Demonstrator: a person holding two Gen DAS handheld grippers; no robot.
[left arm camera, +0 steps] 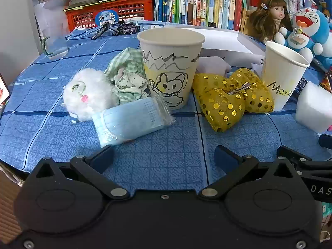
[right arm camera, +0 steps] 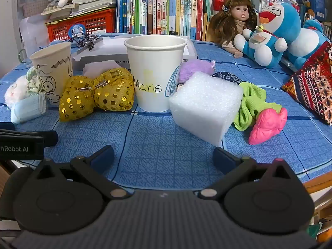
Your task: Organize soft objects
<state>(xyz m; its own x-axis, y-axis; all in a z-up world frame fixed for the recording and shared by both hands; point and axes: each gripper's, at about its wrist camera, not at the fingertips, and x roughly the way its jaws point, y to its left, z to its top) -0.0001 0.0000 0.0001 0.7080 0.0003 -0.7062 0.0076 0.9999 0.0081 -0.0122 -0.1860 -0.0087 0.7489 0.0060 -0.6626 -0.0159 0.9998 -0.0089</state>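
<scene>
Two paper cups stand on the blue cloth: one with a drawn rabbit, one marked "Marie". Between them lies a gold sequin bow. Left of the rabbit cup lie a white fluffy plush, a green checked cloth and a wrapped blue face mask. Right of the "Marie" cup sit a white foam block, a lime green cloth, a pink heart and a purple plush. My left gripper and right gripper both stand open over bare cloth, holding nothing.
A white flat box lies behind the cups. A doll, a blue cat plush and a patterned cushion sit at the back right. A clear jug, a toy bicycle, a red crate and books line the back.
</scene>
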